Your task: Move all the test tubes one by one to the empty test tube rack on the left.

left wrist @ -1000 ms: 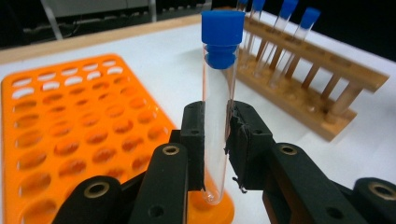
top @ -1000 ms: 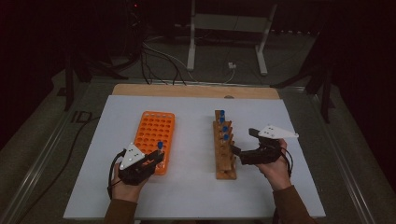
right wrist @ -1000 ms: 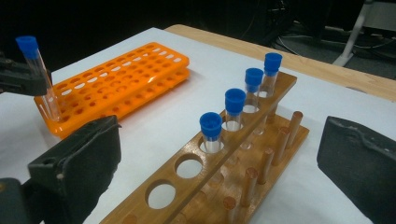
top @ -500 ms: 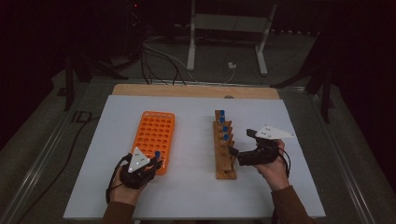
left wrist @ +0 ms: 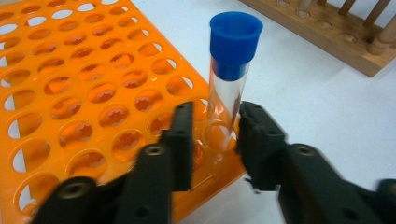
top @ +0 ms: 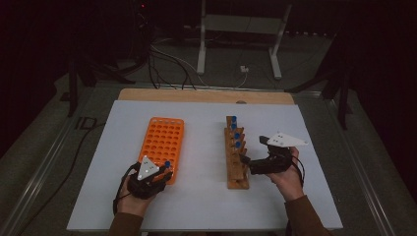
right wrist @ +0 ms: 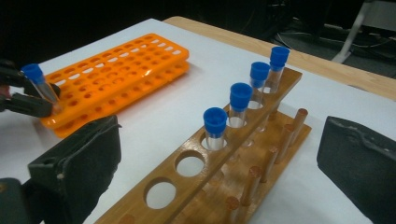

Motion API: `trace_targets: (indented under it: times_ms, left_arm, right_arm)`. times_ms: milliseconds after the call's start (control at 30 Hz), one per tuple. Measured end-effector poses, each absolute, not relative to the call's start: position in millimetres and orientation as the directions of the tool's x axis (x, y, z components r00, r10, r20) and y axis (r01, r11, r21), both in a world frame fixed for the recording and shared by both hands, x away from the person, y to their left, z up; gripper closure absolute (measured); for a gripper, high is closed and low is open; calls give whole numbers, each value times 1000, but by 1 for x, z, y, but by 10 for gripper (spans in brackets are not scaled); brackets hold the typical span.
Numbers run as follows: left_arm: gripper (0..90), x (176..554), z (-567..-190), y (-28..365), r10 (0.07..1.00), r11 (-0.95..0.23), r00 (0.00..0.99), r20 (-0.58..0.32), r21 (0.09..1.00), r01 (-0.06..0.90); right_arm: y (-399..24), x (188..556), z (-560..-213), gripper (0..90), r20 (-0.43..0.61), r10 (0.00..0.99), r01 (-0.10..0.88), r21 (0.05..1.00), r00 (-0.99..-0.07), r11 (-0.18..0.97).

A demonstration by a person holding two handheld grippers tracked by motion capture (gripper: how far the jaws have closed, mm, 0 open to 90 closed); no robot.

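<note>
Tube (left wrist: pixel 227 98) seated in orange rack (left wrist: pixel 93 93); my left tool (left wrist: pixel 215 135) just opening, pads off so it stands alone.

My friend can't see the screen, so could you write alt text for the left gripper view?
A clear test tube with a blue cap stands in a corner hole of an orange rack, between the two black jaws of the left tool, which have just been opening and no longer press on it. A wooden rack lies on the white table behind.
</note>
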State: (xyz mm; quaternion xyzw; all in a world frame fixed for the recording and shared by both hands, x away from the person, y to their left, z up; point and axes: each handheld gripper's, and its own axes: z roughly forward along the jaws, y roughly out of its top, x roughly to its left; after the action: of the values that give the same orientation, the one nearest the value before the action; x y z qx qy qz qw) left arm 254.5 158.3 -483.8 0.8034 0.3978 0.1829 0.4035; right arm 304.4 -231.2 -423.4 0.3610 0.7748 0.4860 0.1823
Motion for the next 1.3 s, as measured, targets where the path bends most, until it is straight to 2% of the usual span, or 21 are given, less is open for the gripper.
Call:
trace_targets:
  times_ms: [233,433,567,600,667,700,867,1033,1100,1300]
  left_arm:
    - [323,253,-476,166,809,-253,582,-81,846,469]
    - [162,251,-474,169,830,-187,547,-112,867,461]
    - [52,250,-470,166,835,-180,541,-101,879,441]
    - [27,250,-470,165,834,-180,544,-98,883,435]
    - [18,248,-468,165,832,-175,547,-96,889,423]
    - [9,248,-467,165,834,-173,544,-93,892,417]
    - [4,247,-466,166,835,-167,542,-94,896,413]
    - [4,247,-466,167,835,-154,540,-104,898,412]
    - [4,247,-466,167,834,-151,542,-109,898,413]
    - [5,247,-466,167,830,-151,546,-113,897,416]
  right_arm:
    - [-231,310,-427,4,68,746,393,879,-662,269]
    - [-227,318,-432,94,76,736,402,872,-672,278]
    - [-220,320,-437,187,58,734,401,866,-677,300]
    - [-219,321,-437,236,54,735,400,865,-676,304]
    - [-216,322,-438,385,43,732,394,863,-680,316]
    - [-215,322,-439,429,33,735,393,861,-678,324]
    - [-210,326,-444,582,24,734,393,856,-679,335]
    - [-206,330,-450,669,22,732,404,844,-681,352]
    - [-204,332,-452,739,20,729,405,842,-684,357]
    - [-198,335,-457,761,7,733,404,837,-680,368]
